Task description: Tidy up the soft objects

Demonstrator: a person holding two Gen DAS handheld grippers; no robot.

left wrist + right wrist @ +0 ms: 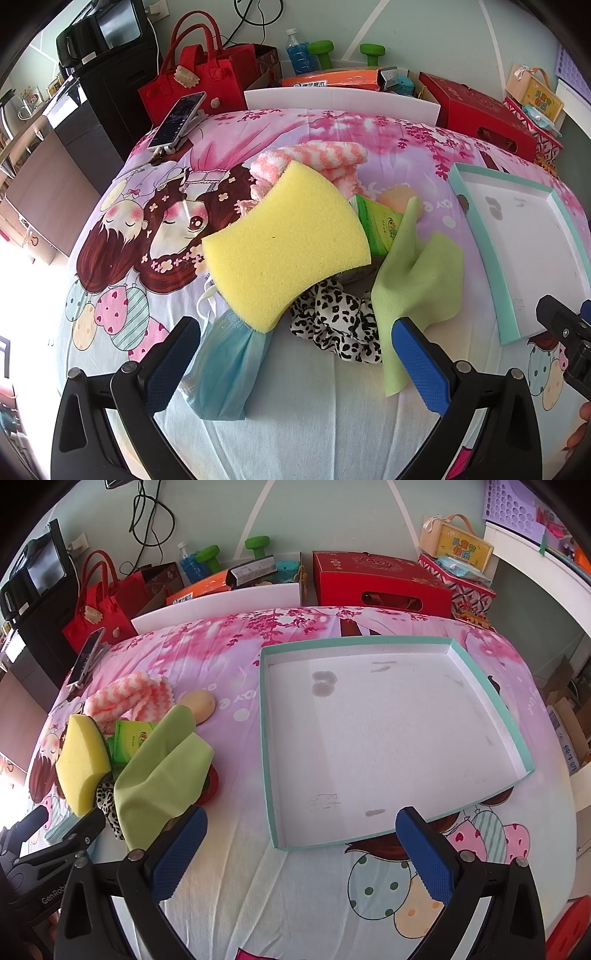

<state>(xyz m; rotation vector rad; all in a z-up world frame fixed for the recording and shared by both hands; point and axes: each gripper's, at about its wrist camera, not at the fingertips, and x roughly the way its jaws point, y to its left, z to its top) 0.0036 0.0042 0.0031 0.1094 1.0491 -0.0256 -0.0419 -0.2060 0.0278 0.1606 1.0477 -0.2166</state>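
Both grippers open; tray [369, 738] empty.

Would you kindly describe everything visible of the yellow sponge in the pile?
The yellow sponge is a thick, porous foam block with concave long sides and rounded corners. It lies tilted on top of the pile, resting over the blue face mask and leopard-print fabric, beside the green cloth. Neither gripper touches it.

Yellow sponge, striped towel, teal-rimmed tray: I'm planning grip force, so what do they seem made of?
Yellow sponge: open-cell foam, matte, with visible pores. Striped towel: fluffy fleece-like fabric, judging by its fuzzy nap. Teal-rimmed tray: likely cardboard, with thin straight walls and a stained, matte white inside.
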